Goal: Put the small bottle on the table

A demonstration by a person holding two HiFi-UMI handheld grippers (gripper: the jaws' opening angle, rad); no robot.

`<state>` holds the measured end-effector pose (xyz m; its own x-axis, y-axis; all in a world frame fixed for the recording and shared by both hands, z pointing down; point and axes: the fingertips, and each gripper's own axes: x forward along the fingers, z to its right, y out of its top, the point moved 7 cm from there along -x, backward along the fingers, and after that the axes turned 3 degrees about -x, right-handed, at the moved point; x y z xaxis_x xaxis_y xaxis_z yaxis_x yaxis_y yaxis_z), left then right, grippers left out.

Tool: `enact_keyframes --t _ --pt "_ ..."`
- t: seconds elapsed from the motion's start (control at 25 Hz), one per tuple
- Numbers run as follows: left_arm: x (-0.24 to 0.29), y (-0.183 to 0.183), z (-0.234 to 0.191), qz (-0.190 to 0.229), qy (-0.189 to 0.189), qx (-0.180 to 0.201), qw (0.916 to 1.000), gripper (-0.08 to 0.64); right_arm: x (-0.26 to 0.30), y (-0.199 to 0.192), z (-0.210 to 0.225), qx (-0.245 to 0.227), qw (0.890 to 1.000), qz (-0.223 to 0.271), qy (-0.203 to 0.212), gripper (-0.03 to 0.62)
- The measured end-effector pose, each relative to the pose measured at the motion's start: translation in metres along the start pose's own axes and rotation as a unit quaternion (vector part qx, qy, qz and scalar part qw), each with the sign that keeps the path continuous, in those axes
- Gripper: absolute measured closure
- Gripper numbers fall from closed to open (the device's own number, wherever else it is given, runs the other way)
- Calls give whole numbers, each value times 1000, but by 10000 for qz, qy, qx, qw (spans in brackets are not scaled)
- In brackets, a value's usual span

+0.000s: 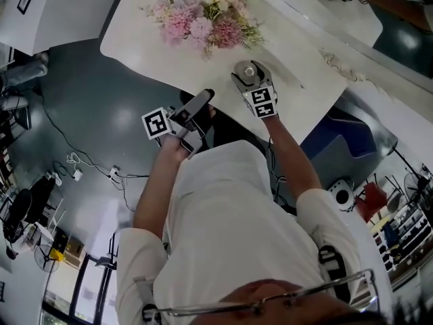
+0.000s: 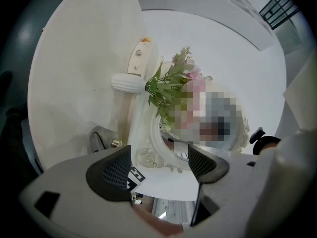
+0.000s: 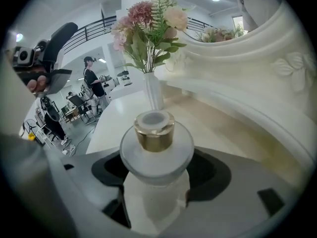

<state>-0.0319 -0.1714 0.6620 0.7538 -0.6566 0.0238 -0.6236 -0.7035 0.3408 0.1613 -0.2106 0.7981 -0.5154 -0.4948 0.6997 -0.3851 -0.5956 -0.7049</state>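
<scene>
Gripping the small frosted-white bottle with gold collar (image 3: 155,133), right gripper (image 3: 157,182) fingers hold it upright over the white desk (image 1: 135,42), white vase of pink flowers (image 3: 151,90) at 12 o'clock; set-down and release apparently remain; left gripper (image 2: 159,163) fingers apart, empty.

Frosted small bottle (image 3: 156,182), shiny metallic collar (image 3: 154,137)

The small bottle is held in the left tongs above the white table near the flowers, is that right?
No. The right gripper view shows the small bottle held in the right tongs, not the left tongs, which are open and empty. It is above the white table near the flowers.
</scene>
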Motion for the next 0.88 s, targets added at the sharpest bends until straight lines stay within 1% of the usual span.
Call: enact_keyframes --t 0.28,0.44,0.6,0.88 --pt "4 0 5 -35 47 56 10000 207 0 5 -2 -255 9997 -31 -23 247" --pt "6 -1 6 -82 78 88 9999 207 2 2 -3 -437 9990 -85 16 245" --pt "10 -5 12 -151 80 167 9997 207 0 2 -4 -525 9985 -163 58 239" --pt "12 -8 31 -194 72 407 9990 207 -21 27 -8 -447 9988 166 106 236"
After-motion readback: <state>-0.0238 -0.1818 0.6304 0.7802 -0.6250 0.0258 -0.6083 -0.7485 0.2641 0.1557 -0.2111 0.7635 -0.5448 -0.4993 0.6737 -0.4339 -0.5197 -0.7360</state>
